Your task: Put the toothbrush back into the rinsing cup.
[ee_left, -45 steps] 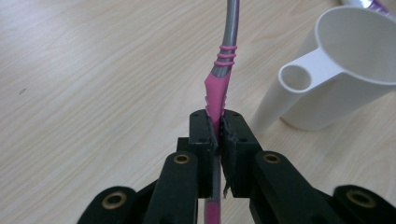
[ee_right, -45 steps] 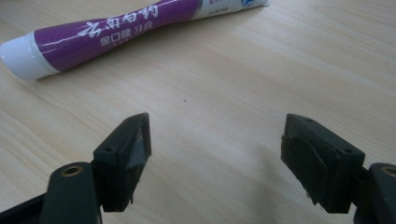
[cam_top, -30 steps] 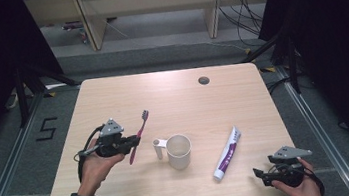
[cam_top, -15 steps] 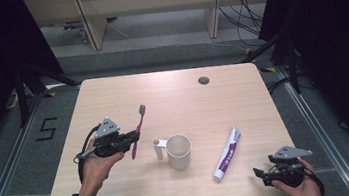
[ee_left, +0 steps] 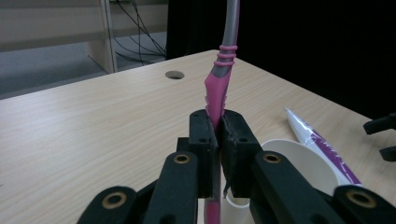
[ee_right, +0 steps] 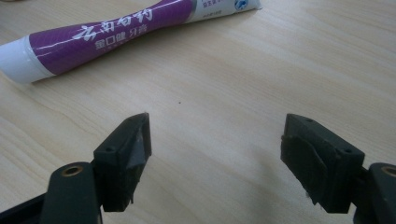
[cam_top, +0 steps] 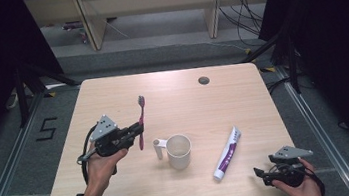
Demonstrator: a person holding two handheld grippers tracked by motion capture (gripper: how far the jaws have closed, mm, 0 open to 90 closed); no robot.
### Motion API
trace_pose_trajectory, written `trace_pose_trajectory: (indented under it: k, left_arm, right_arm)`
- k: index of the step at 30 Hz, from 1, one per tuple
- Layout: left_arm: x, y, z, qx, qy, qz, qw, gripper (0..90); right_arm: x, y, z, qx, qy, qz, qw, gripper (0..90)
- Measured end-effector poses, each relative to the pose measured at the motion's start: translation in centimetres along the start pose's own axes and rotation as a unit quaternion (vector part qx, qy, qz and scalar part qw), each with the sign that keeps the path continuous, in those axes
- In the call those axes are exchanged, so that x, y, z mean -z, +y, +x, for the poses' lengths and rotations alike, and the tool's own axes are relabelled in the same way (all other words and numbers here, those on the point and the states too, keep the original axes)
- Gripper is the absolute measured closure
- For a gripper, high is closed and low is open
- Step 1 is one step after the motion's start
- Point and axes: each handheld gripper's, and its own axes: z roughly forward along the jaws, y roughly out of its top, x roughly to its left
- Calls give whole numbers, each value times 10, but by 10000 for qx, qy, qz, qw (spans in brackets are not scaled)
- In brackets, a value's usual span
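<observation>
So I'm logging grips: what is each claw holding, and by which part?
Left claw grips the pink toothbrush by its lower handle. Right claw is open, holding nothing.

Lab or recording studio: bare wooden table [cam_top: 124, 195] with cable hole [cam_top: 204, 80], black curtains [cam_top: 336, 33] left and right, floor rails [cam_top: 311, 116], taped "5" [cam_top: 46, 129] left, loose cables [cam_top: 241, 4] far.

The left gripper [cam_top: 138, 129] is raised above the worktop's left side, held from below by the left hand [cam_top: 101, 163], forearm coming in from the bottom edge; its jaws are clamped tight. The right gripper [cam_top: 261, 175] sits low at the near right corner in the right hand [cam_top: 299, 188], jaws spread wide.
</observation>
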Motion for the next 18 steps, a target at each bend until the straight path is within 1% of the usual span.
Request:
trace_pose_trajectory:
  k: [1, 2, 3, 4, 5, 6, 7, 8, 9, 10, 11, 12, 13, 14, 16, 17, 18]
  left_arm:
    - [0, 1, -1, -21, 7, -45, 10000, 829]
    - [0, 2, -2, -18, -9, -76, 10000, 829]
    - [0, 2, -2, -21, 1, -112, 9999, 829]
    - [0, 3, -2, 5, 15, -169, 9999, 829]
    - [-1, 3, -3, 23, -56, -206, 9998, 829]
    - [-1, 3, -3, 23, -56, -206, 9998, 829]
    - [-1, 3, -3, 27, -36, -250, 9997, 829]
    - [-2, 3, -4, 33, -86, -275, 9996, 829]
    - [-3, 3, -5, 12, -76, -264, 9996, 829]
    - [-4, 4, -6, 4, -78, -281, 9996, 829]
    - [-4, 4, -6, 4, -78, -281, 9996, 829]
    - [-4, 5, -7, -7, -102, -303, 9995, 829]
    - [-5, 6, -8, -6, -104, -342, 9994, 829]
    - [-5, 7, -9, 2, -132, -400, 9991, 830]
    - [-5, 10, -11, -36, -120, -429, 9990, 829]
    - [-6, 11, -12, -40, -154, -458, 9988, 829]
    - [-6, 12, -14, -66, -141, -502, 9986, 829]
  right_arm:
    - [0, 0, 0, -2, -6, -1, 10000, 252]
    - [1, 0, 4, -321, 41, 87, 9994, 252]
    - [1, 0, 4, -321, 41, 87, 9994, 252]
    - [0, -1, 3, -227, -6, 41, 9997, 252]
    - [1, 0, 3, -200, -44, 27, 9998, 252]
    - [1, 0, 3, -200, -44, 27, 9998, 252]
    - [1, 0, 1, -62, -83, -3, 9999, 252]
    - [1, 0, 4, -328, -8, 91, 9994, 252]
    - [1, 0, 4, -322, -7, 87, 9994, 252]
    - [1, -1, 3, -231, -31, 50, 9997, 252]
    - [1, -1, 3, -231, -31, 50, 9997, 252]
    - [1, 0, 1, -46, -95, -5, 9999, 253]
    - [1, 0, 1, -92, -85, 18, 9999, 253]
    - [2, 0, 4, -297, -25, 99, 9995, 253]
    - [2, 0, 4, -300, -18, 85, 9995, 253]
    - [1, 0, 1, -78, -116, 12, 9999, 253]
    - [2, 0, 1, -118, -76, 34, 9999, 253]
